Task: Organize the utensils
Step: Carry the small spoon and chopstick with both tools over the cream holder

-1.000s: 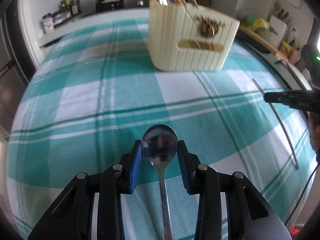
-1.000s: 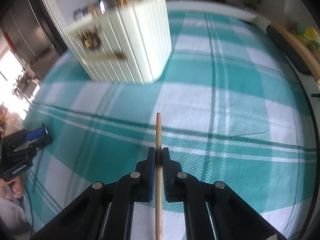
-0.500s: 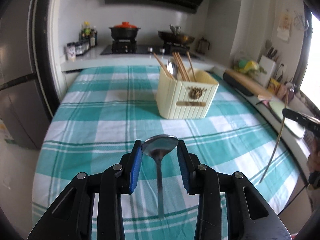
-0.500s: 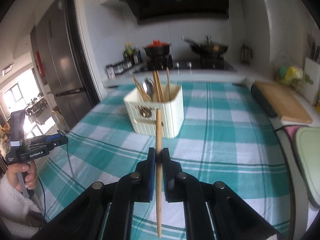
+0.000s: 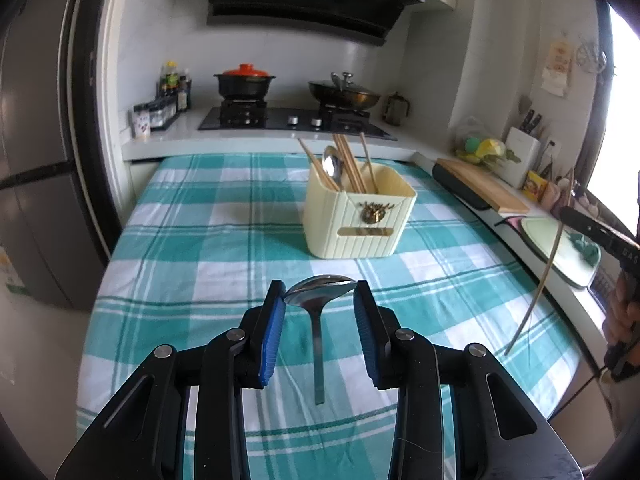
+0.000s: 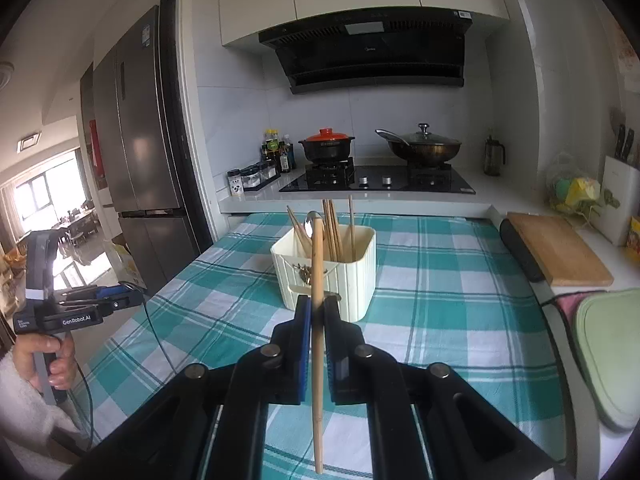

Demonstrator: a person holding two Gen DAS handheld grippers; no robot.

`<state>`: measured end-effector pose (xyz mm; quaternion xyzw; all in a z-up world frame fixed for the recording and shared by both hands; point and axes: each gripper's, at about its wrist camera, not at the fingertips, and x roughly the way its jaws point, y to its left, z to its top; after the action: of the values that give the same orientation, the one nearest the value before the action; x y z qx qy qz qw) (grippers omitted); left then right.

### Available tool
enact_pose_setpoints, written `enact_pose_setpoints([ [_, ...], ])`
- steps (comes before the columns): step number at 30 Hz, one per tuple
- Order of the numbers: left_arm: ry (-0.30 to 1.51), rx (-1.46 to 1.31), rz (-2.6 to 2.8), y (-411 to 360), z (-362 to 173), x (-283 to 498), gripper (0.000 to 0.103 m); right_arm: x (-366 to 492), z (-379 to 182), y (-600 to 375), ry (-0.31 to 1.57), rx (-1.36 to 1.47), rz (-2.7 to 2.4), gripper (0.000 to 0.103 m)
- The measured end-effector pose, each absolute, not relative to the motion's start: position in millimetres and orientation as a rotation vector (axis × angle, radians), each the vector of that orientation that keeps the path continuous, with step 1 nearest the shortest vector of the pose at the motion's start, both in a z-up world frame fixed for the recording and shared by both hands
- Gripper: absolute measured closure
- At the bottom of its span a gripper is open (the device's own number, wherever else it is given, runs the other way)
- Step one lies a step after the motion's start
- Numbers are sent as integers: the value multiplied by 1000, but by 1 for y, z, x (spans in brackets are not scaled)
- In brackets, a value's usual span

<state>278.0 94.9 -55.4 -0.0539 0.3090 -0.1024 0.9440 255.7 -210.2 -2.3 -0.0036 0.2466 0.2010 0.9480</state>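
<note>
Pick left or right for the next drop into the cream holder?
Right, probably. The right gripper holds the chopstick upright, lined up with the utensil holder. The left gripper clamps the spoon by its bowl, with the holder further ahead.

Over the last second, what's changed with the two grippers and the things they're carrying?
Both grippers rose and tilted up from close over the tablecloth, so the cream utensil holder now sits farther off. Nothing was picked up or released: the left gripper is still shut on the spoon by its bowl, handle hanging down, and the right gripper is still shut on the chopstick. The holder's contents look unchanged.
</note>
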Motion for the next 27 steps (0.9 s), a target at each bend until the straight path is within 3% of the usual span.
enact_pose_setpoints([
  [18, 605, -96, -225, 90, -42, 280, 68, 262, -9, -197, 522, -24, 433, 96],
  [27, 576, -105, -283, 90, -4, 295, 68, 290, 9, -192, 502, -77, 445, 96],
])
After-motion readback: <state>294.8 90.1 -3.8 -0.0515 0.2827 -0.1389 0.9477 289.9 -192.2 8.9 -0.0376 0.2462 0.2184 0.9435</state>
